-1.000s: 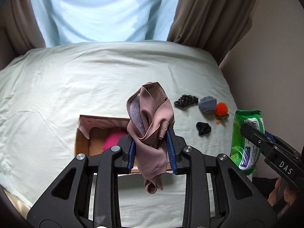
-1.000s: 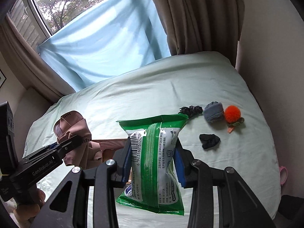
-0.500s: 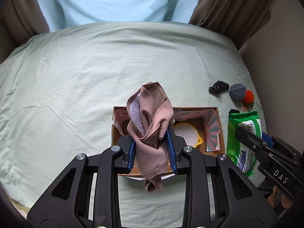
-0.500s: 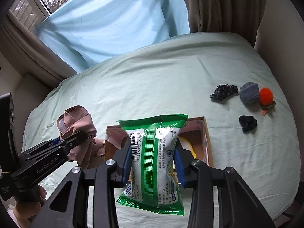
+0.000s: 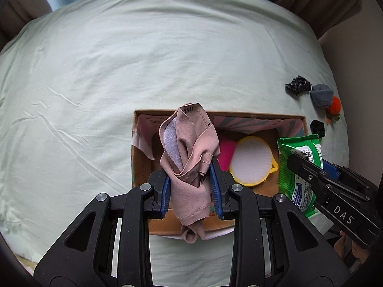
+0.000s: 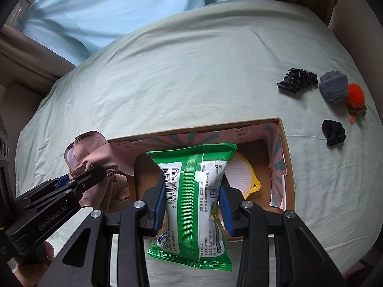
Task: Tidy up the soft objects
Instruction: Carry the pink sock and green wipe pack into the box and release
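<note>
We've got both claws pointing down over the cardboard box (image 5: 140,167) on the bed (image 5: 119,59). Left claw (image 5: 191,186) is clamped on the pink cloth (image 5: 189,157), bunched btwn its blue pads and hanging over the box's left part. Right claw (image 6: 192,203) is clamped on the green wipes pack (image 6: 196,191), squeezed at the middle, above the box. Inside: a yellow-rimmed white pad (image 5: 251,162) beside sth pink (image 5: 226,150). On the sheet right of the box, well apart: black scrunchie (image 6: 334,131), grey sock (image 6: 334,88), orange pom-pom (image 6: 356,95), dark ruffled scrunchie (image 6: 296,81).
</note>
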The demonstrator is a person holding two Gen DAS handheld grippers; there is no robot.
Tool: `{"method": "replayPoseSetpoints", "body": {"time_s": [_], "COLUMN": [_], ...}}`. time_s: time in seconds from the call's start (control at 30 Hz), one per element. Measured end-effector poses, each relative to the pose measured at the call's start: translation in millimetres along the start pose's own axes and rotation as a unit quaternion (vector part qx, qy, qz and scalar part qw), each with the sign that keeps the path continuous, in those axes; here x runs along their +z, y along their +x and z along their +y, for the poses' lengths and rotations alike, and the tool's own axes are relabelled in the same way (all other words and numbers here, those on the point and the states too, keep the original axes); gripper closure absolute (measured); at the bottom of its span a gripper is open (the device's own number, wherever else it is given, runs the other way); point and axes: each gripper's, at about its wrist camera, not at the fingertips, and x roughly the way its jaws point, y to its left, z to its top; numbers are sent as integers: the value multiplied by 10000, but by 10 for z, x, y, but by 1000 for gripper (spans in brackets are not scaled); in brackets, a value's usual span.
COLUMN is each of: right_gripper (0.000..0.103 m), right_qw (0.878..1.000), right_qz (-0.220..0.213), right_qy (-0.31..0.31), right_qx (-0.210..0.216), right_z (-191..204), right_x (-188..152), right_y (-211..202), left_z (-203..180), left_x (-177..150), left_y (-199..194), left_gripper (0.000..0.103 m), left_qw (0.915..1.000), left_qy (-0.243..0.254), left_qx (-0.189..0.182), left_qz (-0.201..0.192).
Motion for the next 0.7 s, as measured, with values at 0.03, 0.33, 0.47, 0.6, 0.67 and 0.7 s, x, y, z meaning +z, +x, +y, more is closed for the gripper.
{"method": "replayPoseSetpoints", "body": {"time_s": [0.03, 0.33, 0.47, 0.6, 0.67, 0.7], "right_gripper": [67, 67, 67, 65, 59, 38], "right_qw": [10000, 9977, 9957, 9944, 9947, 9953], "right_qz": [76, 609, 866, 986, 947, 890], "right_qy": [-2, 296, 295, 340, 364, 368], "right_qx": [-34, -78, -142, -157, -135, -97], "right_z": [-22, -351, -431, -486, -497, -503], "right_x": [9, 120, 169, 187, 206, 227], "right_y": [63, 585, 769, 855, 871, 875], "left_z": [-11, -97, -160, -252, -313, -344], "left_x": [4, -6, -20, -41, -87, -109], "left_y": [73, 671, 763, 724, 698, 677], "left_gripper": [78, 78, 78, 76, 24, 5], "left_qw": [10000, 9978, 9963, 9954, 9937, 9924], "left_qy": [11, 153, 398, 645, 874, 977], "left_qx": [0, 179, 314, 396, 502, 621], "left_qz": [61, 617, 689, 588, 499, 427]}}
